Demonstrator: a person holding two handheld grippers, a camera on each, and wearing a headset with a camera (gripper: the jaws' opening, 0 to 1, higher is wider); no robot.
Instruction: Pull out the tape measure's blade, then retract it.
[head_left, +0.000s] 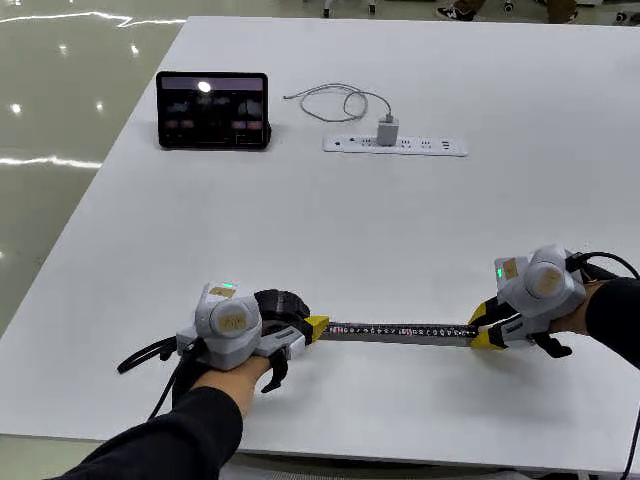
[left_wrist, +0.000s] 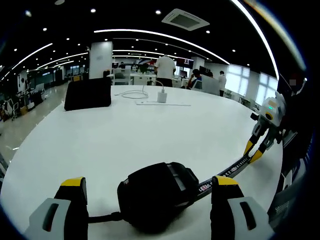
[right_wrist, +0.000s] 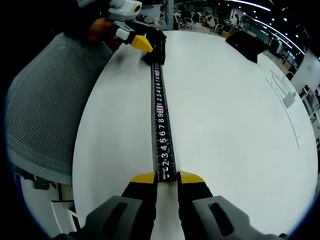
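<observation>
A black tape measure case (head_left: 283, 305) (left_wrist: 157, 195) rests on the white table (head_left: 400, 240), between the jaws of my left gripper (head_left: 300, 335) (left_wrist: 150, 182). Those jaws stand wide, with a gap on each side of the case. The blade (head_left: 400, 331) (right_wrist: 161, 125) (left_wrist: 235, 169) is pulled out to the right and lies along the table. My right gripper (head_left: 482, 335) (right_wrist: 167, 179) is shut on the blade's end near the low numbers. In the right gripper view the case (right_wrist: 157, 47) sits at the far end of the blade.
A dark tablet (head_left: 212, 110) (left_wrist: 87, 93) stands at the back left. A white power strip (head_left: 395, 145) with a charger (head_left: 387, 130) and a looped cable (head_left: 330, 100) lies at the back centre. The table's front edge runs just below both grippers.
</observation>
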